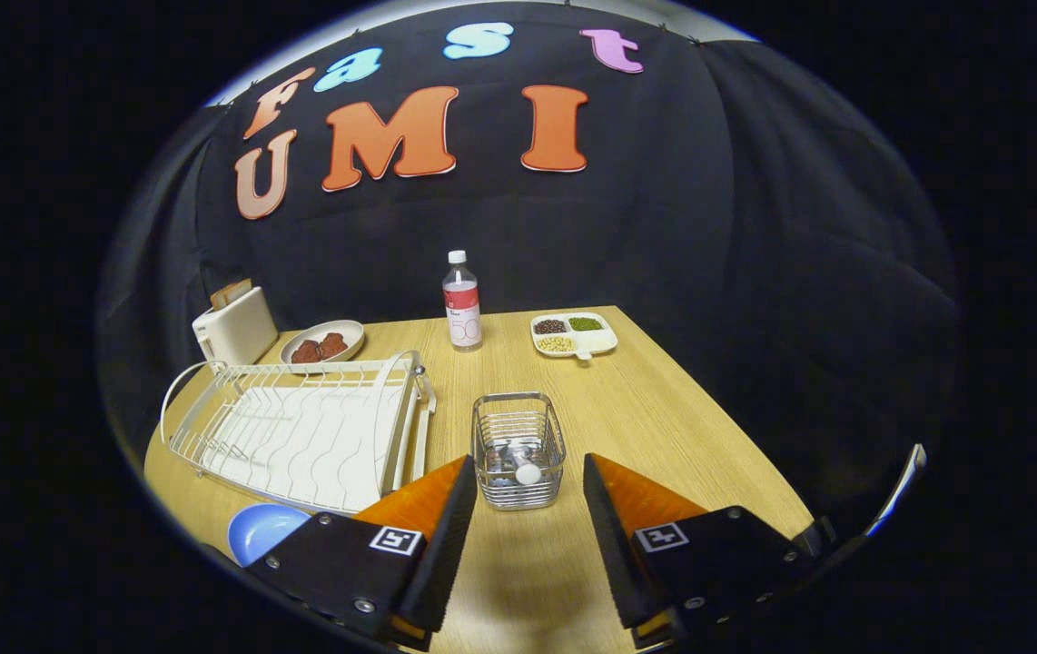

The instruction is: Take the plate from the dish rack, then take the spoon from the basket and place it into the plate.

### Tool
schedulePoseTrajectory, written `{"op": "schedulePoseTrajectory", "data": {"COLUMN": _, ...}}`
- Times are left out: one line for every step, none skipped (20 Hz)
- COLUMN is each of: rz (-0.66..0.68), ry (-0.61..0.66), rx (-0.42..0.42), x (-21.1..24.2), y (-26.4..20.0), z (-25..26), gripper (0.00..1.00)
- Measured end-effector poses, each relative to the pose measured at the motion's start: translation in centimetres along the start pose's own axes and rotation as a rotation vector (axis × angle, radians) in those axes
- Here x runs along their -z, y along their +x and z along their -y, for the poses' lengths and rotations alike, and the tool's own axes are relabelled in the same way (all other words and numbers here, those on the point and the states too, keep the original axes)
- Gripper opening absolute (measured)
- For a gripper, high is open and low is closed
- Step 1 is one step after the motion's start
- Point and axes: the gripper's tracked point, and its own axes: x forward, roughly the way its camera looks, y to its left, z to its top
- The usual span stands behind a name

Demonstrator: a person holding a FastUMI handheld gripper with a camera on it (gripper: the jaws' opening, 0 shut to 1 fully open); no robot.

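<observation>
A blue plate (262, 531) lies on the wooden table (646, 427), in front of the white wire dish rack (301, 427) and just left of my left finger. The rack holds no dishes. A small wire basket (518, 450) stands just ahead of my fingertips, between them, with a spoon (518, 465) lying inside, its pale handle end up. My gripper (528, 481) hovers above the table, open, with nothing between its fingers.
At the back of the table stand a white toaster (232, 327), a dish with brown pieces (323, 343), a plastic bottle (462, 304) and a divided tray of beans (573, 334). Bare wood lies right of the basket.
</observation>
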Motion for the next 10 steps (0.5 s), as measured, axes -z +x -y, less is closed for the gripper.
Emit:
{"op": "schedulePoseTrajectory", "data": {"rz": -0.003, "ry": -0.015, "rx": -0.009, "x": 0.0, "y": 0.6, "z": 0.0, "gripper": 0.61}}
{"op": "schedulePoseTrajectory", "data": {"rz": 0.0, "ry": -0.024, "rx": -0.02, "x": -0.1, "y": 1.0, "z": -0.1, "gripper": 0.56}}
{"op": "schedulePoseTrajectory", "data": {"rz": 0.004, "ry": -0.028, "rx": -0.032, "x": -0.1, "y": 1.5, "z": 0.0, "gripper": 0.47}}
{"op": "schedulePoseTrajectory", "data": {"rz": 0.002, "ry": -0.028, "rx": -0.044, "x": 0.0, "y": 1.8, "z": -0.1, "gripper": 0.43}}
{"op": "schedulePoseTrajectory", "data": {"rz": -0.002, "ry": -0.029, "rx": -0.047, "x": 0.0, "y": 2.2, "z": 0.0, "gripper": 0.33}}
{"op": "schedulePoseTrajectory", "data": {"rz": -0.004, "ry": -0.031, "rx": -0.051, "x": 0.2, "y": 2.6, "z": 0.0, "gripper": 0.27}}
{"op": "schedulePoseTrajectory", "data": {"rz": 0.002, "ry": -0.019, "rx": -0.078, "x": -0.1, "y": 2.1, "z": -0.4, "gripper": 0.17}}
{"op": "schedulePoseTrajectory", "data": {"rz": -0.004, "ry": -0.017, "rx": -0.079, "x": 0.0, "y": 2.4, "z": -0.4, "gripper": 0.14}}
{"op": "schedulePoseTrajectory", "data": {"rz": -0.002, "ry": -0.02, "rx": -0.07, "x": 0.1, "y": 2.5, "z": -0.2, "gripper": 0.11}}
{"op": "schedulePoseTrajectory", "data": {"rz": 0.011, "ry": -0.025, "rx": -0.055, "x": -0.3, "y": 2.6, "z": 0.2, "gripper": 0.08}}
